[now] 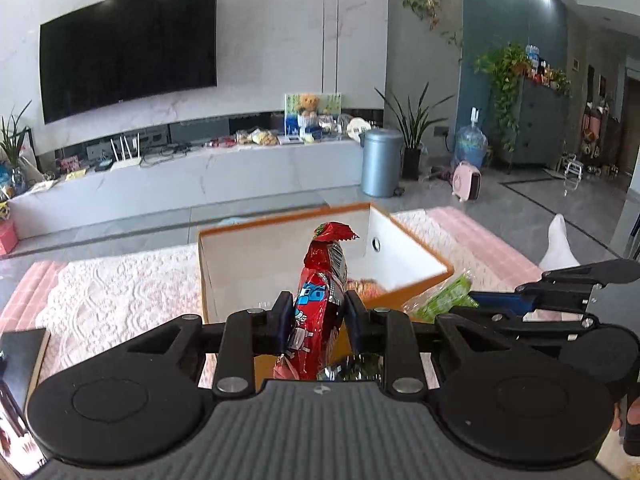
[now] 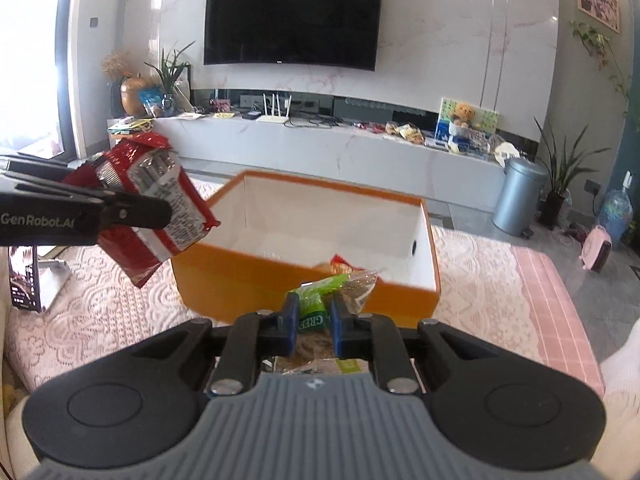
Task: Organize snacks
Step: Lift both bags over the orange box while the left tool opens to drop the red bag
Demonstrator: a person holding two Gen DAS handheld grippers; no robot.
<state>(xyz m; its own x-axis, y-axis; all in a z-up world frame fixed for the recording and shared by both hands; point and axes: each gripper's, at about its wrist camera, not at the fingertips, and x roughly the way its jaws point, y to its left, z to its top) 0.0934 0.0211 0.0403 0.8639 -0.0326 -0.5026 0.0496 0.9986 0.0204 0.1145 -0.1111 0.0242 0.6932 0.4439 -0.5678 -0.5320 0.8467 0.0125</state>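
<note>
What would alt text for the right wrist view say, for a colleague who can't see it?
The right gripper is shut on a green-labelled snack bag, held just in front of an open orange box with one snack packet inside. At left, the left gripper holds a red snack packet beside the box, which sits on a pink lace-patterned cover.

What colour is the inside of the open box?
White inside the box, with orange outer walls; the right wrist view shows it best.

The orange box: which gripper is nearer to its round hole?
Right. The right gripper, shut on the green packet, is at the orange box end with the round hole; the left gripper, holding the red packet, is at the opposite end.
</note>
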